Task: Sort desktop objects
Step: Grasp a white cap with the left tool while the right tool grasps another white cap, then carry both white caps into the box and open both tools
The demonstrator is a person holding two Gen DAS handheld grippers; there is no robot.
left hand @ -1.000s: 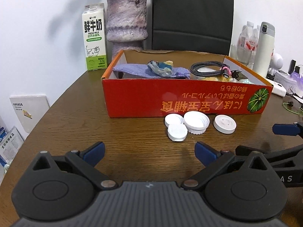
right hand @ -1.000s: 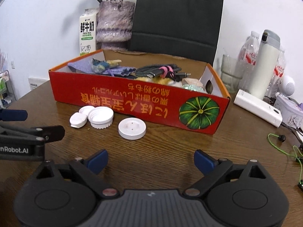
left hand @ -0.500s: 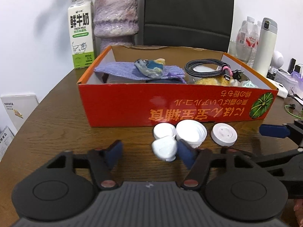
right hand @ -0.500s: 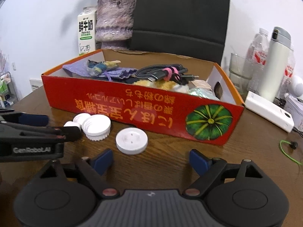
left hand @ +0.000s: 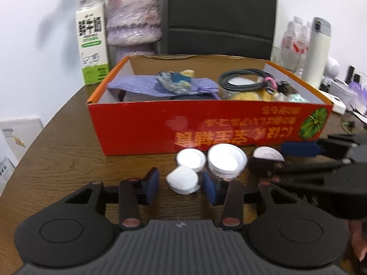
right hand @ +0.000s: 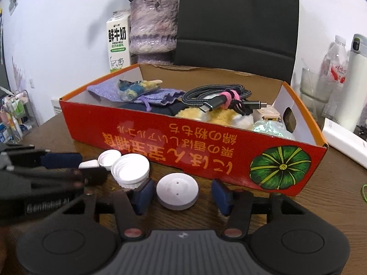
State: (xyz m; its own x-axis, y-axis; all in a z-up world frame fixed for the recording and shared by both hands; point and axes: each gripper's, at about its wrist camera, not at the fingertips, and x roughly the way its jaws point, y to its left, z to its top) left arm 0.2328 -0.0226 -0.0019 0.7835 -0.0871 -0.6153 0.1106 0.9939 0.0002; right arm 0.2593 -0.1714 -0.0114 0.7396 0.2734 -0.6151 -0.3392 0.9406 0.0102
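Note:
Several white plastic caps lie on the brown table in front of a red cardboard box [left hand: 142, 123] [right hand: 146, 135]. My left gripper [left hand: 181, 186] is open, its fingers on either side of a small tilted cap [left hand: 182, 180], not touching it. A wide threaded cap [left hand: 227, 159] [right hand: 130, 168] and another small cap [left hand: 191, 159] [right hand: 109, 157] lie just behind. My right gripper [right hand: 181, 194] is open around a flat round cap [right hand: 177, 191] [left hand: 267, 155], with gaps on both sides.
The box holds a purple cloth [left hand: 146, 86], a coiled black cable [right hand: 213, 96] and plush items. Behind stand a milk carton [left hand: 93, 41], a purple vase [left hand: 134, 23], a black chair [right hand: 236, 23], bottles and a white flask [left hand: 318, 50]. A white block [right hand: 344, 141] lies at the right.
Both grippers have moved forward to the caps and narrowed. The left now brackets the small tilted cap, the right brackets the flat round cap.

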